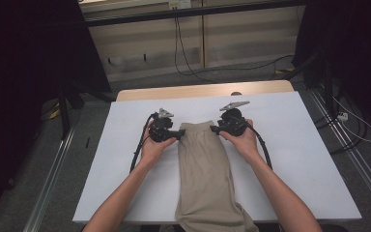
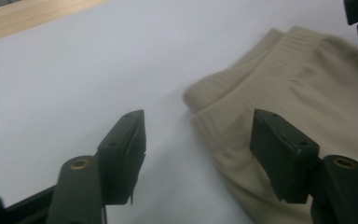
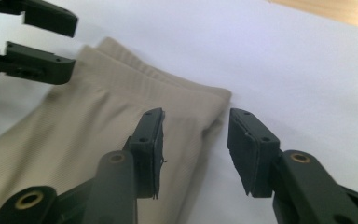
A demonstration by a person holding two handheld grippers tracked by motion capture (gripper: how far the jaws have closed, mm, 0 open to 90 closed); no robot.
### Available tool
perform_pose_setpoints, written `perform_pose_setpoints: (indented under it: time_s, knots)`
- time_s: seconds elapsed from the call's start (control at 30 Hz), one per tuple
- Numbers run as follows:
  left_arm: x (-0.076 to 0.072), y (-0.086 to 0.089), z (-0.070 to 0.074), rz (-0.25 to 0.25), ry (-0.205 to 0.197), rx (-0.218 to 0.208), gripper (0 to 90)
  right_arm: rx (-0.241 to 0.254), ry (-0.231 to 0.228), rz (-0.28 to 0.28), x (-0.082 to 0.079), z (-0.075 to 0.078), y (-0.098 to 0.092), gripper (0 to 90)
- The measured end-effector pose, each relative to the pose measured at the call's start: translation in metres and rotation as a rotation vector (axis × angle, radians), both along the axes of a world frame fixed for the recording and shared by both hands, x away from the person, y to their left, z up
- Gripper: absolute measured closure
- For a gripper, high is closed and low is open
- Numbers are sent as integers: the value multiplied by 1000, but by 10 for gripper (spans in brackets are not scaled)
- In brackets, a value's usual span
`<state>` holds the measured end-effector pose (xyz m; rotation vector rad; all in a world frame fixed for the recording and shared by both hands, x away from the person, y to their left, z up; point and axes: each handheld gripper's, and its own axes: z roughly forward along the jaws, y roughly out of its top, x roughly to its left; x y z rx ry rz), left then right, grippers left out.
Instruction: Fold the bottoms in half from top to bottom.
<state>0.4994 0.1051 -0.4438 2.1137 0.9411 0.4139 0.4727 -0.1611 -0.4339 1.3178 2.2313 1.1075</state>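
Garment: a folded beige ribbed garment [image 1: 205, 179] lies lengthwise down the middle of the white table cover [image 1: 299, 159], its elastic waistband at the far end and its near end hanging over the table's front edge
Left gripper [image 1: 179, 133]: at the waistband's left corner, jaws apart; in the left gripper view [image 2: 198, 156] the corner sits between the pads, which do not press on it
Right gripper [image 1: 214, 128]: at the waistband's right corner, jaws apart; in the right gripper view [image 3: 195, 151] one pad seems to hover over the cloth, contact hard to judge
Surroundings: bare wooden table edge [image 1: 203, 90] beyond the cover; black cables [image 1: 183, 53] on the floor behind; metal rails [image 1: 48, 188] on either side
In the way: nothing lies between grippers and cloth
Writing: none readable
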Motion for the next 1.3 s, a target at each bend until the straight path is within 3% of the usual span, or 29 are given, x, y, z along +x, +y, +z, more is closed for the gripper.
perform_pose_setpoints:
  time_s: [0.1,0.17,0.2,0.27,0.37,0.4,0.5,0.6,0.73,0.8,0.93,1.1,1.3]
  knots:
    - [9,-2,-1,3,17,-3,451,14,48,-35,12,-7,-1,615]
    - [12,-4,-2,15,30,-30,505,23,61,-37,19,-9,1,633]
    - [13,-5,-3,13,27,-19,543,24,63,-34,22,-10,1,640]
    - [14,-6,-3,5,26,1,560,20,55,-25,27,-10,4,650]
    - [17,-5,-8,14,28,-13,595,5,62,-9,33,-9,8,665]
    - [18,-5,-10,25,41,-39,597,-12,63,-5,35,-10,9,661]
    - [21,-5,-12,26,41,-60,614,-15,86,-10,38,-18,9,614]
    - [24,-4,-12,33,56,-68,587,38,105,-17,42,-22,5,598]
    - [27,4,-11,36,108,-97,510,45,101,-11,43,-23,4,621]
    - [27,7,-12,46,136,-135,461,57,114,6,42,-23,5,701]
    - [27,9,-14,51,159,-148,421,78,134,3,43,-24,2,788]
    - [26,7,-15,53,152,-156,416,66,131,1,39,-23,1,826]
    - [26,4,-16,48,163,-160,493,58,120,9,34,-23,0,827]
